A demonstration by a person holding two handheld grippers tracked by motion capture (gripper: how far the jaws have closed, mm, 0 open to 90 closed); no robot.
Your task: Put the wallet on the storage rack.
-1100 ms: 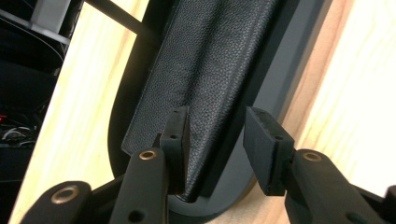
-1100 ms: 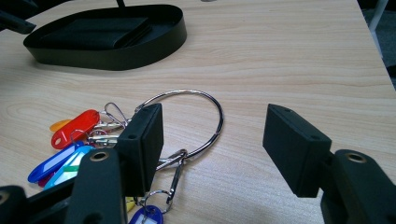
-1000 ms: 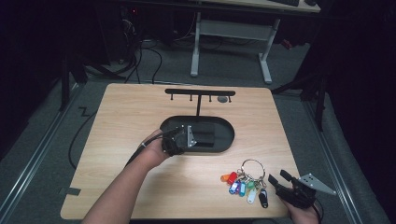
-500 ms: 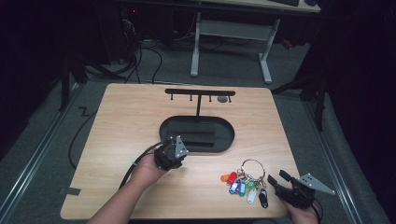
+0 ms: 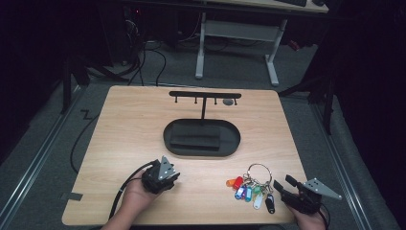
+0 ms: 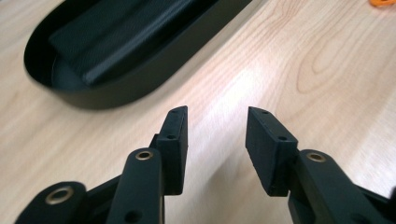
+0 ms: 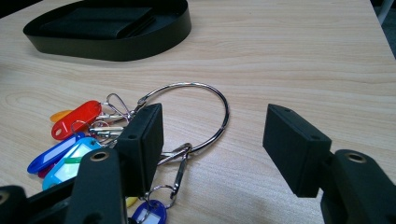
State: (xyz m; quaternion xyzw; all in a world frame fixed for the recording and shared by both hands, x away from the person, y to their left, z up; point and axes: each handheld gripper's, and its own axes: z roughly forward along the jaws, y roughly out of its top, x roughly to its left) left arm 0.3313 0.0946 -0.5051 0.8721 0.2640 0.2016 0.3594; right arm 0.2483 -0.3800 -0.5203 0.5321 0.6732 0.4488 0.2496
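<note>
My left gripper (image 5: 165, 173) hovers low over the bare wood near the table's front left, held by a hand. Its jaws (image 6: 217, 116) are open, have just been opening further, and hold nothing. A black oval tray (image 5: 167, 136) (image 6: 140, 79) lies just beyond it, with a flat black block (image 5: 195, 138) (image 6: 121, 32) inside. At the front right, my right gripper (image 5: 283, 183) (image 7: 215, 121) stands open. A steel key ring (image 5: 258, 171) (image 7: 205, 112) with several coloured tags (image 5: 246, 189) (image 7: 74, 119) lies on the table by its left jaw; the pads do not press on it.
A black T-shaped hook rack (image 5: 205, 95) rises behind the tray, with a small grey item (image 5: 228, 101) hanging near its right end. The tray's rim (image 7: 116, 46) lies far ahead of the right gripper. Table edges run close to both hands; a cable (image 5: 79, 139) hangs off the left side.
My left gripper has drawn back from over the tray toward the front left of the table and sunk lower. The right gripper and the key ring have kept still.
</note>
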